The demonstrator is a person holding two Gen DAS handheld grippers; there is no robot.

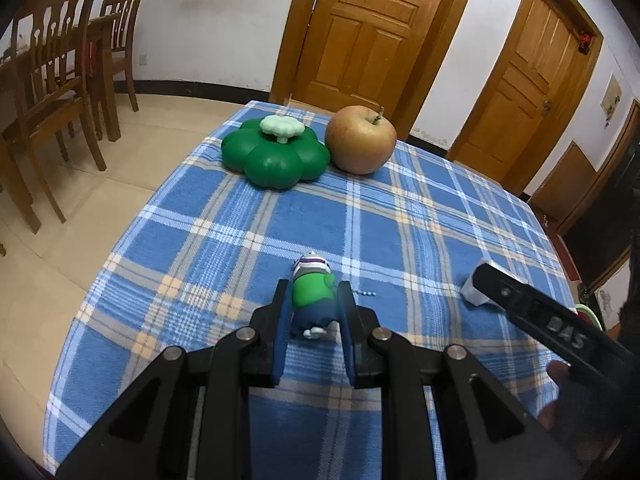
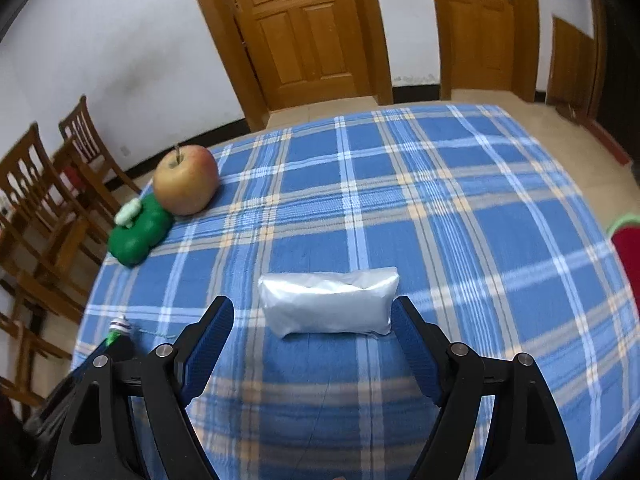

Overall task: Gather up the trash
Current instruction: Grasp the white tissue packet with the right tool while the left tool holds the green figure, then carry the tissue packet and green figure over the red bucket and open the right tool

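Note:
A small toy figure (image 1: 310, 292) with a green shirt, blue trousers and a striped head lies on the blue plaid tablecloth (image 1: 400, 220). My left gripper (image 1: 314, 286) is shut on its body. A white plastic packet (image 2: 328, 304) lies flat on the cloth, just ahead of and between the blue pads of my right gripper (image 2: 313, 304). That gripper stands open, and the pads (image 2: 412, 344) do not touch the packet. In the left wrist view the right gripper's finger (image 1: 520, 300) reaches in from the right and hides most of the packet (image 1: 472, 294). The figure's head (image 2: 119, 326) also shows in the right wrist view.
An apple (image 1: 360, 140) and a green flower-shaped box (image 1: 276, 156) with a pale knob stand together at the table's far side. Wooden chairs (image 1: 52, 80) stand on the tiled floor to the left. A red and green object (image 2: 628, 248) sits past the table's right edge.

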